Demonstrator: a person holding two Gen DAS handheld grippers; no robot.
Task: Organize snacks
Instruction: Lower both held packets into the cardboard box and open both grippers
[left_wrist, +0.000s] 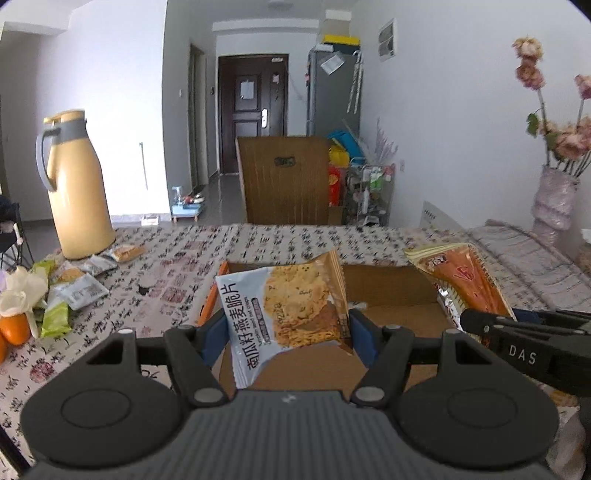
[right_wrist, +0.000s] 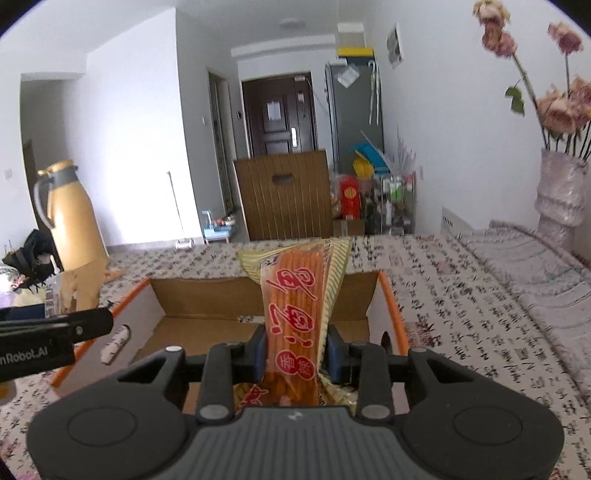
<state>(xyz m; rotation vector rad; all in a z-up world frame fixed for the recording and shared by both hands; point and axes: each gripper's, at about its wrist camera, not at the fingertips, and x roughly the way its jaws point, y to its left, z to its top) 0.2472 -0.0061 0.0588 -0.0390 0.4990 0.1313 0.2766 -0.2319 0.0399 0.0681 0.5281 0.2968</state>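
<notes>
My left gripper is shut on a blue-and-tan oat crisp packet and holds it over the open cardboard box. My right gripper is shut on a long orange snack stick packet, also above the box. The orange packet and the right gripper show at the right of the left wrist view. The left gripper's body shows at the left of the right wrist view. Several loose snack packets lie on the table at the left.
A yellow thermos jug stands at the table's far left. A vase with dried flowers stands at the far right. Oranges lie at the left edge. The patterned tablecloth covers the table. A wooden chair back is beyond.
</notes>
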